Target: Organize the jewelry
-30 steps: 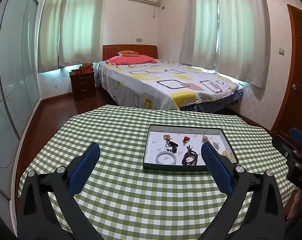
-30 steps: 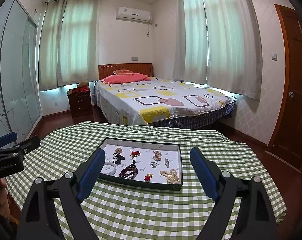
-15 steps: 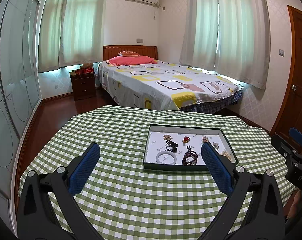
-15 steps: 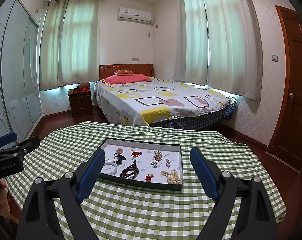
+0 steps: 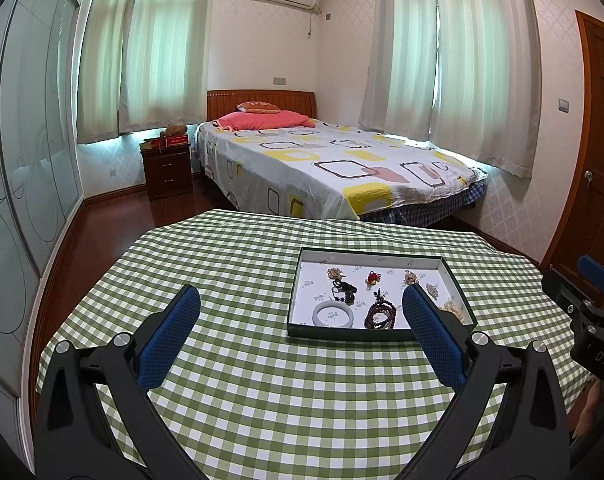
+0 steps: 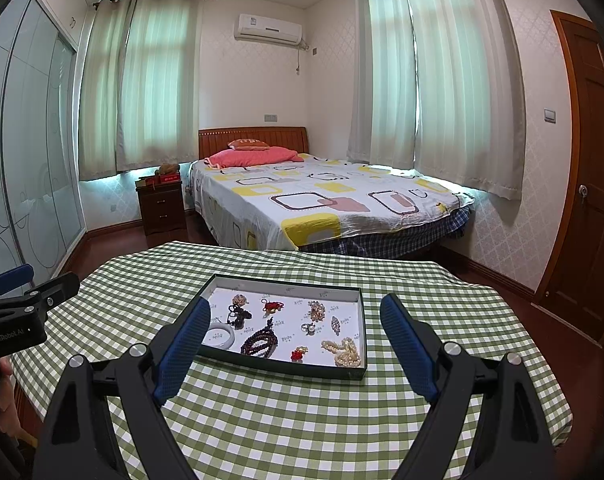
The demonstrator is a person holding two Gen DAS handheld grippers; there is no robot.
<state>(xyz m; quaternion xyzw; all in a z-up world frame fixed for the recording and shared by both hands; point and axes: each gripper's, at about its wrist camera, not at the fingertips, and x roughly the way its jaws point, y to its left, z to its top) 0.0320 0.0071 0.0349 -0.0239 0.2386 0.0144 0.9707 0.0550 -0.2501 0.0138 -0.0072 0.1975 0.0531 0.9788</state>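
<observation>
A shallow dark-green tray with a white floor lies on the checked table and holds several jewelry pieces. Among them are a pale jade bangle, a dark bead bracelet, a red knot charm and a pearl strand. My left gripper hovers open in front of the tray's left side, nothing between its blue pads. Wide open and empty too, my right gripper hangs over the tray's near edge.
The green-and-white checked tablecloth covers the table to its edges. Beyond it stand a bed, a dark nightstand, a glass wardrobe at left and a wooden door at right. A hand holds the left gripper.
</observation>
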